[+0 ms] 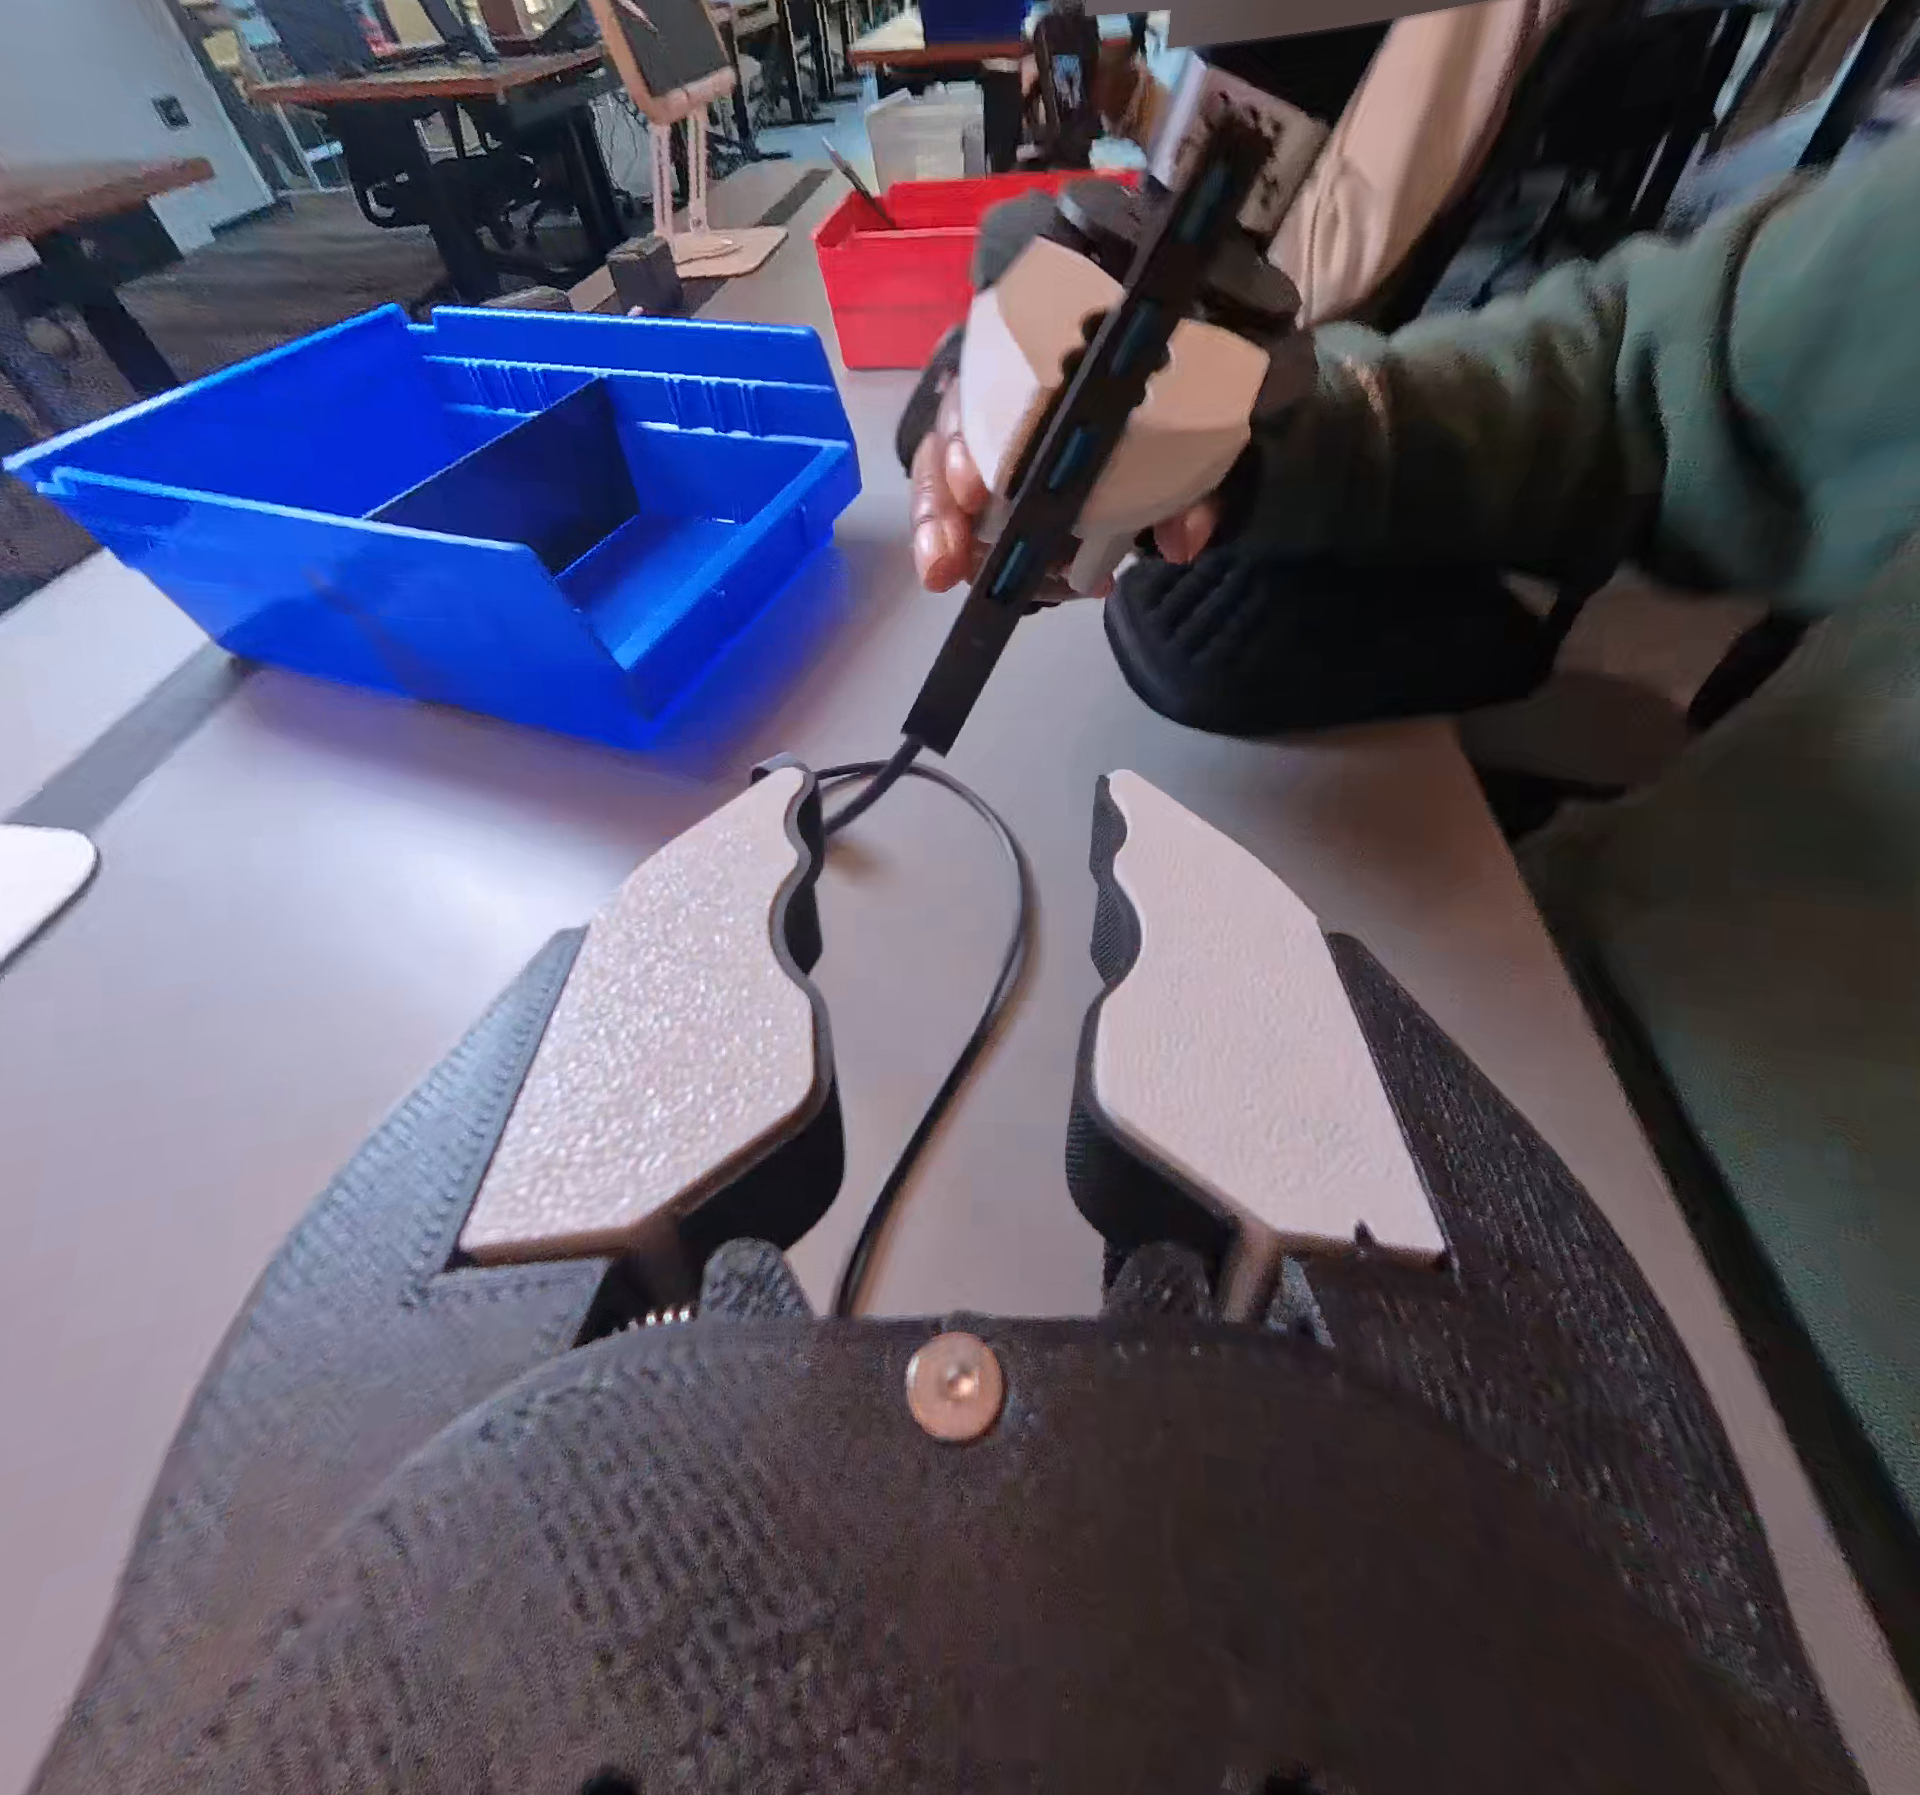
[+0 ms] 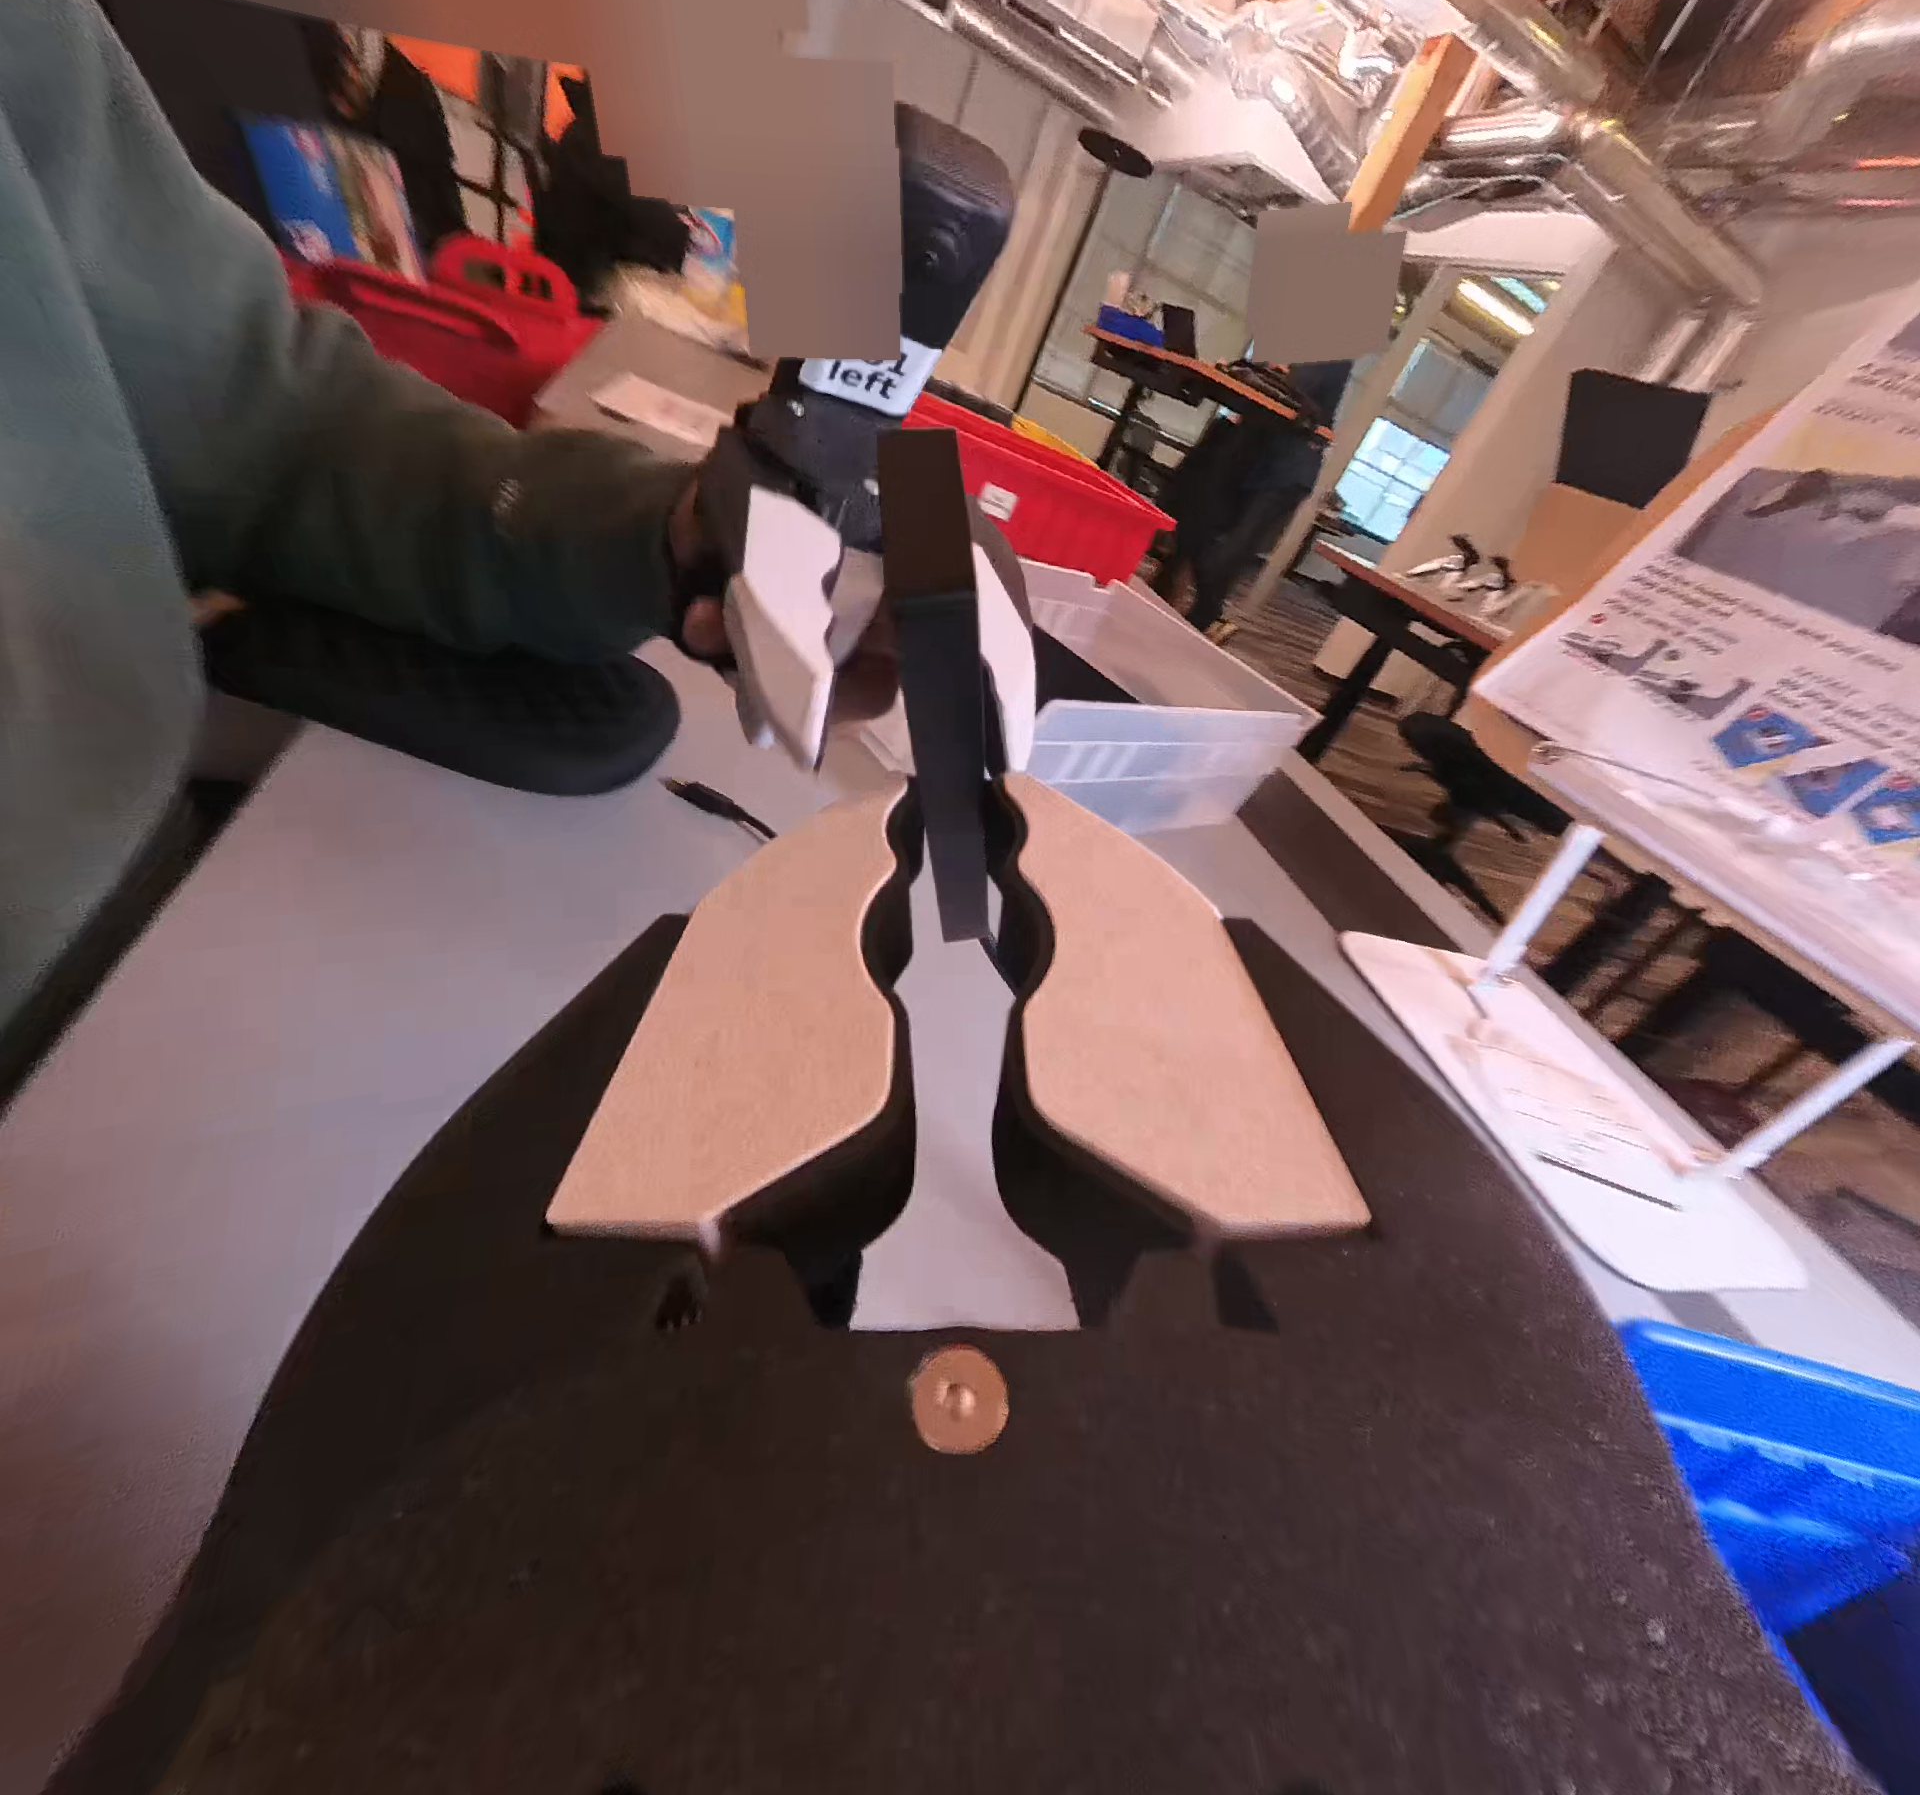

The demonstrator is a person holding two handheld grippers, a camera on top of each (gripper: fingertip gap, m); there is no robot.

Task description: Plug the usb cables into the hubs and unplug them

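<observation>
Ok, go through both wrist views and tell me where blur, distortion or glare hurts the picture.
Left wrist view: wide-angle bending at the edges, the blue bin sharp, the USB hub in the right gripper slightly soft, a pale sheen on the table. Right wrist view: motion blur on the left gripper and hub; bright ceiling glare; own fingers crisp.

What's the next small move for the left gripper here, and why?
Probably ease the open left gripper toward the plug of the thin black cable and close on it: the right gripper clamps the slim black USB hub, ports empty, and the plug lies loose on the grey table.
</observation>
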